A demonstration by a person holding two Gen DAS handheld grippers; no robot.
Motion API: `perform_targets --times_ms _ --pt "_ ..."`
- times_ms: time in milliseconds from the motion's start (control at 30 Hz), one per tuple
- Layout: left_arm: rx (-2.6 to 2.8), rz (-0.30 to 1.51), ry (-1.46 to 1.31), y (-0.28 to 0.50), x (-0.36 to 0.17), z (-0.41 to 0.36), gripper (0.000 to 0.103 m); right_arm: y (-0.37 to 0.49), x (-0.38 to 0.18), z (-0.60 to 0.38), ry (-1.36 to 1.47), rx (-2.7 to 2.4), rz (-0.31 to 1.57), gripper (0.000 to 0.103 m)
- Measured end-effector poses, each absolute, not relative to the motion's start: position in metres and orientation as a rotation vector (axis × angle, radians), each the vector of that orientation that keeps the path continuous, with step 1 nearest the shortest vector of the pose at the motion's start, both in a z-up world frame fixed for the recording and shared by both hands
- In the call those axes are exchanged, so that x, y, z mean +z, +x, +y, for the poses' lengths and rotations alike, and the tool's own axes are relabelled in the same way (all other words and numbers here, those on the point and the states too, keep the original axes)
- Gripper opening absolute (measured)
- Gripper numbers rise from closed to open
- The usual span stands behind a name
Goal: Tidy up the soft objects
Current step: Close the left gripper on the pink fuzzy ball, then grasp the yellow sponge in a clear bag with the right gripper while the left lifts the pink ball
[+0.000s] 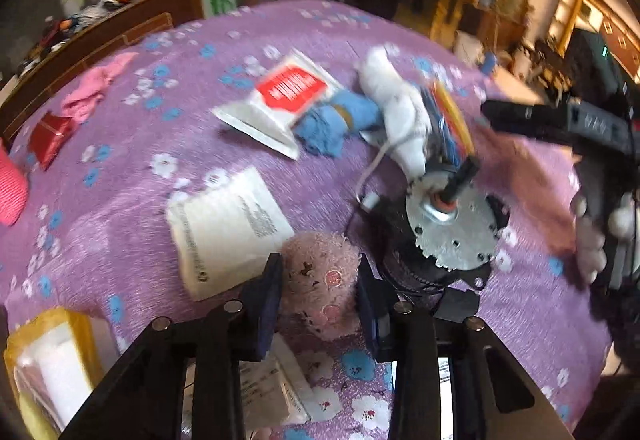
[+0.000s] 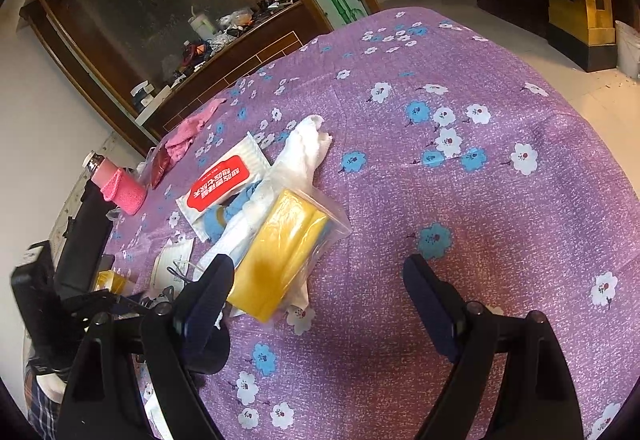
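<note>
Covering the table, purple floral cloth [image 2: 480, 199], left gripper [image 1: 320, 292] pinching pink plush toy [image 1: 322, 280], right gripper [image 2: 320, 296] spread.

Home: floral tablecloth [image 2: 460, 179], cluttered wooden sideboard [image 2: 224, 51].

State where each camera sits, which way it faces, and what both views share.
Left wrist: on the left tool, looking forward over the purple cloth; its fingers flank a pink plush toy; right tool shows at right.
Right wrist: on the right tool, open above the cloth.
Shared: red-label wipes pack.
</note>
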State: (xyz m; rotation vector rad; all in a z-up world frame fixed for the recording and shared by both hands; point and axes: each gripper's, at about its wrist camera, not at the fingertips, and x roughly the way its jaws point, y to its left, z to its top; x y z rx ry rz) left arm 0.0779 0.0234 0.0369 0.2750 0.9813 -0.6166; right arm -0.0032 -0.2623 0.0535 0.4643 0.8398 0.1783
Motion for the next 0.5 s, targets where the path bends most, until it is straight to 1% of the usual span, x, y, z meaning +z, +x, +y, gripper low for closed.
perform_targets --times_ms 133,333,400,500 --pt "-0.573 0.94 0.234 0.066 0.052 0.035 0.034 -0.004 0.052 -0.264 0.468 0.176 0.84 0.086" --pt "-0.591 0.852 0.136 0.024 0.089 0.044 0.034 0.002 0.044 -0.269 0.54 0.199 0.867 0.086" --pt "-0.587 0.856 0.131 0.017 0.09 0.04 0.034 0.008 0.04 -0.264 0.558 0.213 0.907 0.085" --pt "-0.568 0.88 0.14 0.017 0.08 0.034 0.034 0.018 0.039 -0.243 0.503 0.226 0.947 0.085"
